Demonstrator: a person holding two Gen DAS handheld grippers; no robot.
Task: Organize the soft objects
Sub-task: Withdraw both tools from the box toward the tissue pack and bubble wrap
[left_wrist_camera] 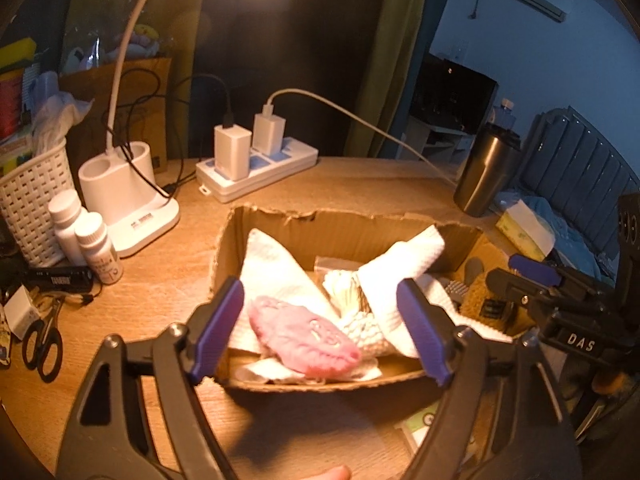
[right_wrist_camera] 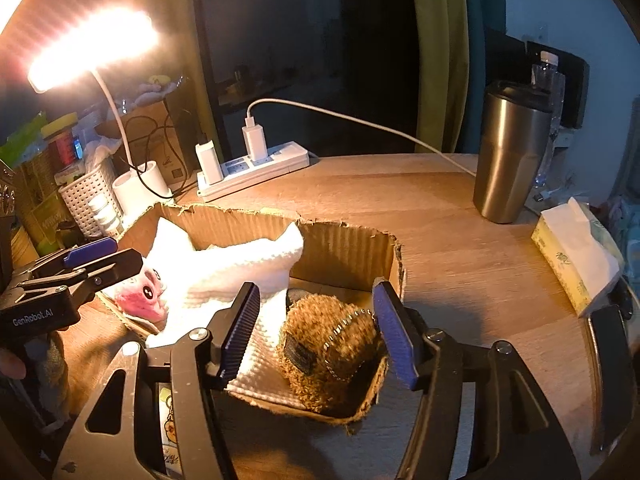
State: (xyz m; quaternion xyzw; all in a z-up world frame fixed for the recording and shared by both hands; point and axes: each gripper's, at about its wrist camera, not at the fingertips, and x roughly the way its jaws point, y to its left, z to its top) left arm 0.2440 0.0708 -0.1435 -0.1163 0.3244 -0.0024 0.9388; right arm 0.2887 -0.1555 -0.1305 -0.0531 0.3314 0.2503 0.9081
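Note:
A torn cardboard box [left_wrist_camera: 304, 216] [right_wrist_camera: 340, 236] sits on the wooden table with soft things in it. White towels [left_wrist_camera: 272, 268] [right_wrist_camera: 240, 272] fill its left and middle, beside a cream knit piece [left_wrist_camera: 352, 292]. A pink plush item [left_wrist_camera: 300, 336] [right_wrist_camera: 140, 300] lies at the near left on the towels. My left gripper [left_wrist_camera: 320, 328] [right_wrist_camera: 116, 256] hovers over it, open, with neither pad touching. A brown fuzzy zip pouch [right_wrist_camera: 324, 344] [left_wrist_camera: 476, 296] rests in the box's right end. My right gripper [right_wrist_camera: 318, 332] [left_wrist_camera: 516, 276] straddles it, open, holding nothing.
Behind the box lie a white power strip [left_wrist_camera: 256, 168] with chargers and a lamp base [left_wrist_camera: 124, 184]. A white basket [left_wrist_camera: 28, 200], small bottles [left_wrist_camera: 96, 248] and scissors [left_wrist_camera: 44, 344] crowd the left. A steel tumbler [right_wrist_camera: 512, 152] and a tissue pack [right_wrist_camera: 572, 264] stand right.

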